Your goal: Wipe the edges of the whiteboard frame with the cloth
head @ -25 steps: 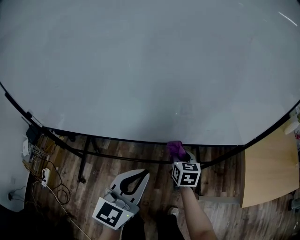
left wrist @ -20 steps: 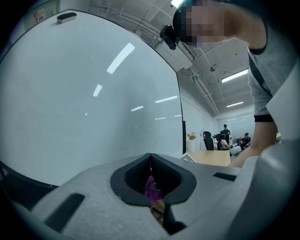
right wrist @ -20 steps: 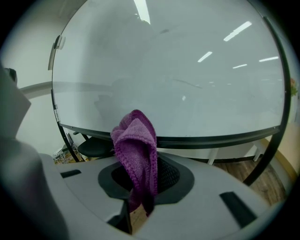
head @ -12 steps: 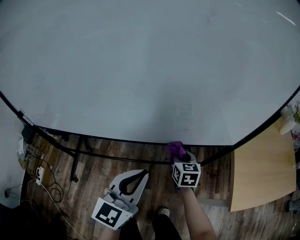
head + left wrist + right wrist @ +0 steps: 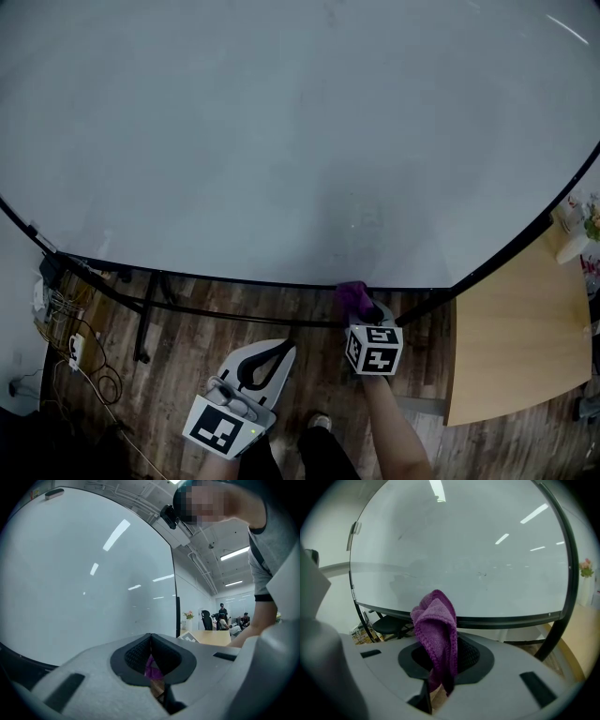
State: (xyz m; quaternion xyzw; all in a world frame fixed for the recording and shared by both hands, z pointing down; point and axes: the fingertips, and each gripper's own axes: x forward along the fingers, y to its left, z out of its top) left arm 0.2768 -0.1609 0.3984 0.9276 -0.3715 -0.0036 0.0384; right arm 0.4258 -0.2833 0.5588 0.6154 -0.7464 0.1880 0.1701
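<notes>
The whiteboard (image 5: 281,131) fills most of the head view, and its black bottom frame edge (image 5: 234,280) curves across below it. A purple cloth (image 5: 352,298) is bunched against that edge, with my right gripper (image 5: 362,307) shut on it. In the right gripper view the cloth (image 5: 436,630) stands up out of the shut jaws in front of the bottom frame (image 5: 506,620) and right frame (image 5: 561,545). My left gripper (image 5: 280,348) hangs lower left, off the board, jaws shut on nothing. The left gripper view shows the cloth (image 5: 152,668) beyond the left gripper (image 5: 150,638).
A wooden table (image 5: 516,328) adjoins the board's right end. The black stand legs (image 5: 150,314) and cables with a power strip (image 5: 73,349) sit at lower left on the plank floor. The person's shoe (image 5: 319,424) is below. Seated people (image 5: 224,618) are far off.
The head view has swung so the wooden table and stand legs sit further left in frame. Both grippers and the cloth keep their places at the bottom frame.
</notes>
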